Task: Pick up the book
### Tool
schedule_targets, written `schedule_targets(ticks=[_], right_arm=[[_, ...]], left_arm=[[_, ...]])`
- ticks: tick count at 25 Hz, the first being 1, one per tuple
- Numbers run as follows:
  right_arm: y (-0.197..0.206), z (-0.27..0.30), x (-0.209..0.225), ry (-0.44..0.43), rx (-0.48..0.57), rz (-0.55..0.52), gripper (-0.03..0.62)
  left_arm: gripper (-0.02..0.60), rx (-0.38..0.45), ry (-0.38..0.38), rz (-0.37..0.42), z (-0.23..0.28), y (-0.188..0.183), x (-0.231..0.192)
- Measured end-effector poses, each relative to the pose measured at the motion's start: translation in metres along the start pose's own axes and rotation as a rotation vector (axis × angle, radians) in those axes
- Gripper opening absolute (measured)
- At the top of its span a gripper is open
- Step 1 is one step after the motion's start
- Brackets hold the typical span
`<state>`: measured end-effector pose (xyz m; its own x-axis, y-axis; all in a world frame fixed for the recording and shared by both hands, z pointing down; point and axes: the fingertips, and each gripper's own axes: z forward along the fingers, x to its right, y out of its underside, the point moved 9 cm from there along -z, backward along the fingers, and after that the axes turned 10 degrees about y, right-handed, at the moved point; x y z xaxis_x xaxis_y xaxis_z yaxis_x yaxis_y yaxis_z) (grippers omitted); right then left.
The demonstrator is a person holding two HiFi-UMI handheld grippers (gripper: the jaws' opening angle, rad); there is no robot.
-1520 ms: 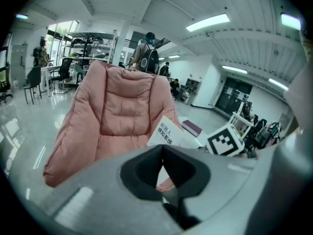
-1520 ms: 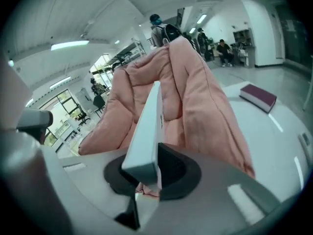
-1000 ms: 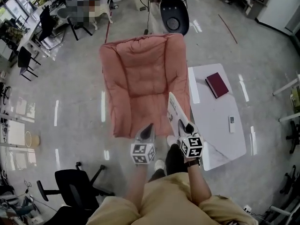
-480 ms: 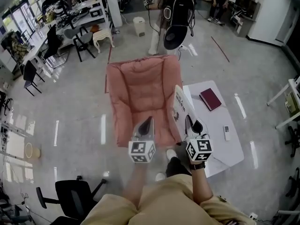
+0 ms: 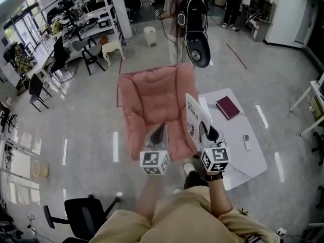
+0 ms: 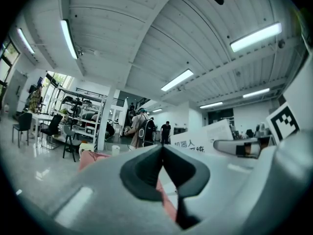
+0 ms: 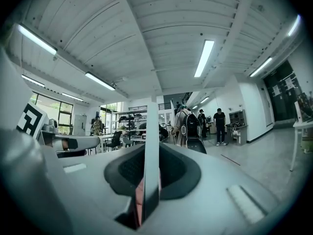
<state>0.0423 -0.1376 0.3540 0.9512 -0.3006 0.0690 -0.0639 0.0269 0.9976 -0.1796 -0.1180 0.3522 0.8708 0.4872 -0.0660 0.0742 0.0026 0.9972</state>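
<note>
A thin white book (image 5: 195,118) with dark print on its cover stands on edge, held up in the air above the right side of the pink armchair (image 5: 152,103). My right gripper (image 5: 208,131) is shut on its lower edge. In the right gripper view the book (image 7: 151,146) shows as a narrow upright strip clamped between the dark pads (image 7: 171,168) of the right gripper (image 7: 149,158). My left gripper (image 5: 159,130) hangs level beside it, shut with nothing between its jaws. The left gripper view shows the left gripper (image 6: 162,148) with pads touching and the book (image 6: 205,141) off to the right.
A white low table (image 5: 243,156) right of the armchair carries a dark red book (image 5: 227,107) and a small remote (image 5: 246,142). A person with a black backpack (image 5: 187,9) stands behind the armchair. A black office chair (image 5: 81,216) sits at lower left; desks line the far left.
Both grippers have risen, the right one carrying the white book up with it. The head view has tilted up, so more of the room and the standing people show.
</note>
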Motion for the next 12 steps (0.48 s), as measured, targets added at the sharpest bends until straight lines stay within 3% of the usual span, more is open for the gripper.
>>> schedule_targets(ticks=[12], right_arm=[[0.004,-0.008,-0.002,-0.024,-0.017,-0.01,0.048]], left_arm=[[0.002,-0.018,0.008,-0.033,0.001,0.018,0.009]])
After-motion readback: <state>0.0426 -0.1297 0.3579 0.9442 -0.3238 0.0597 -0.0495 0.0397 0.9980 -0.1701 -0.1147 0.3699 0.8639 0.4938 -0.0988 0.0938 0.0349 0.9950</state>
